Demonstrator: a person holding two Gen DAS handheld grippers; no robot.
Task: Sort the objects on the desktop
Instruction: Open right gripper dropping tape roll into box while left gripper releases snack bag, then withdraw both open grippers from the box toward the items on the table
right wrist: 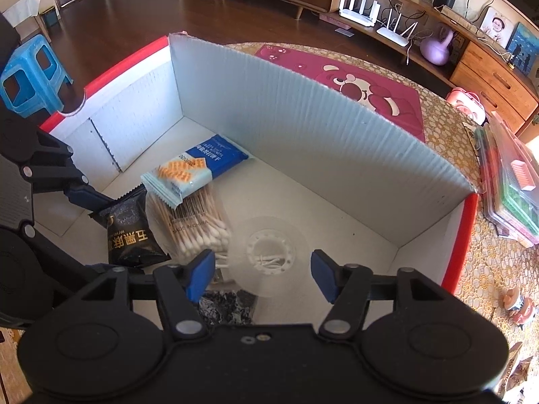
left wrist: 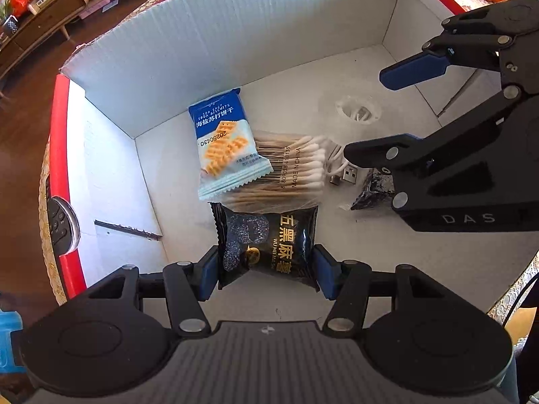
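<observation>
1. Left gripper (left wrist: 266,274) clamps its blue pads on both sides of the black sesame snack packet (left wrist: 267,245), low inside the white cardboard box (left wrist: 202,50).
2. Right gripper (right wrist: 262,274) hangs spread wide and empty over the box floor, above a clear round lid (right wrist: 269,249).
3. Against the black packet's far edge lies the cotton swab bag (left wrist: 286,168), with the blue soda cracker packet (left wrist: 225,144) resting partly on it.
4. Beside the swabs sits a white USB cable (left wrist: 347,171).
</observation>
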